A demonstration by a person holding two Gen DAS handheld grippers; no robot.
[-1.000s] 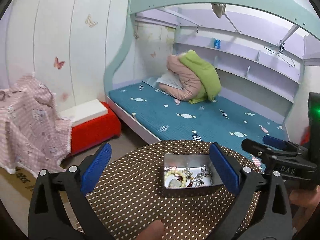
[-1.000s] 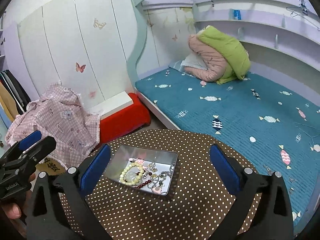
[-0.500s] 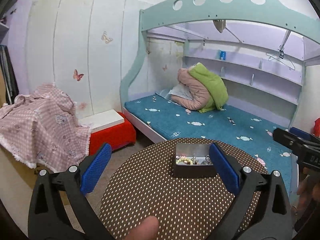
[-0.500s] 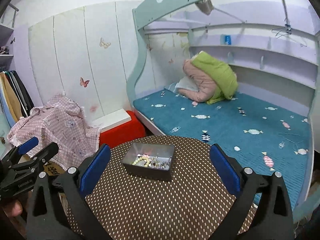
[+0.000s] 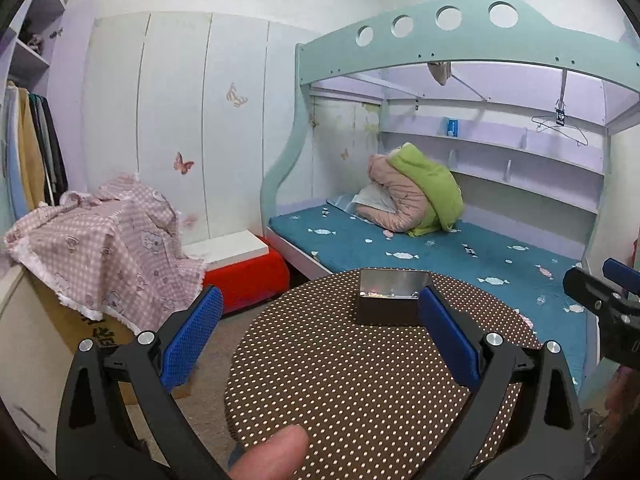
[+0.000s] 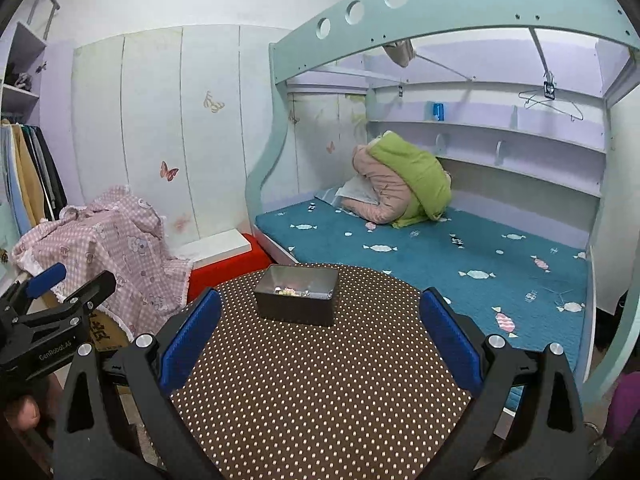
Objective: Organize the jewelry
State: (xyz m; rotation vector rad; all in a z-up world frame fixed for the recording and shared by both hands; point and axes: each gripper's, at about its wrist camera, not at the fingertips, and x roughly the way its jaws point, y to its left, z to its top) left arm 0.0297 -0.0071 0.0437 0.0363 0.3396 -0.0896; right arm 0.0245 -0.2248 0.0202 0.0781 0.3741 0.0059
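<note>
Jewelry tin: a small grey rectangular metal tin stands on the far part of the round brown desk with white polka dots, its long side lying across the view.
Jewelry: a pale bead string and small mixed pieces lie inside the tin; in the left wrist view only a thin glinting strip shows over the near wall.
Direction: the tin is ahead of both grippers, slightly left of centre for the right gripper and slightly right of centre for the left gripper.
Nearer arm: cannot tell; both appear similarly apart from the tin.
Left gripper: spread wide, released, holding and touching nothing.
Right gripper: spread wide, released, empty.
Next move, judged: a forward and downward reach into the open top of the tin.
</note>
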